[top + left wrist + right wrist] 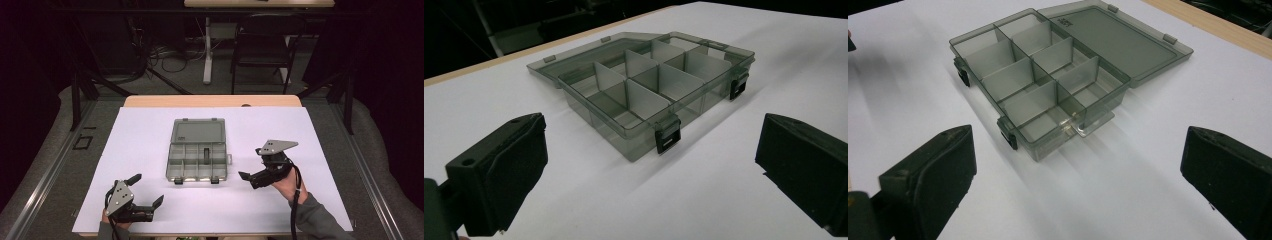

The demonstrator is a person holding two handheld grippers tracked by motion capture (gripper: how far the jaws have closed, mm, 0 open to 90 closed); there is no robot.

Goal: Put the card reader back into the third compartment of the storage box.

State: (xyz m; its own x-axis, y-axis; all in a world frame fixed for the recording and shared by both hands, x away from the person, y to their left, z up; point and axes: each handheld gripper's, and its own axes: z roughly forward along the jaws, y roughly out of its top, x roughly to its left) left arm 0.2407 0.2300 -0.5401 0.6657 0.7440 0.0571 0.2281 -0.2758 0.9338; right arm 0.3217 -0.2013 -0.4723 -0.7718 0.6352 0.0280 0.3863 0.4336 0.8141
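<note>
High view: the bench (150, 102) is covered by a white sheet (145, 150); an open compartment box (197, 150) sits mid-sheet. Left gripper (150, 192) and right gripper (250, 176) are held with jaws spread. A chair (262, 47) stands behind.

An organiser box (196, 161) lies open at the middle of the sheet (140, 150) covering the worktop (210, 100), its lid (198, 131) folded flat behind it. The left gripper (148, 190) sits near its front left, the right gripper (246, 176) just beside its right front corner; both stand apart from it.
</note>
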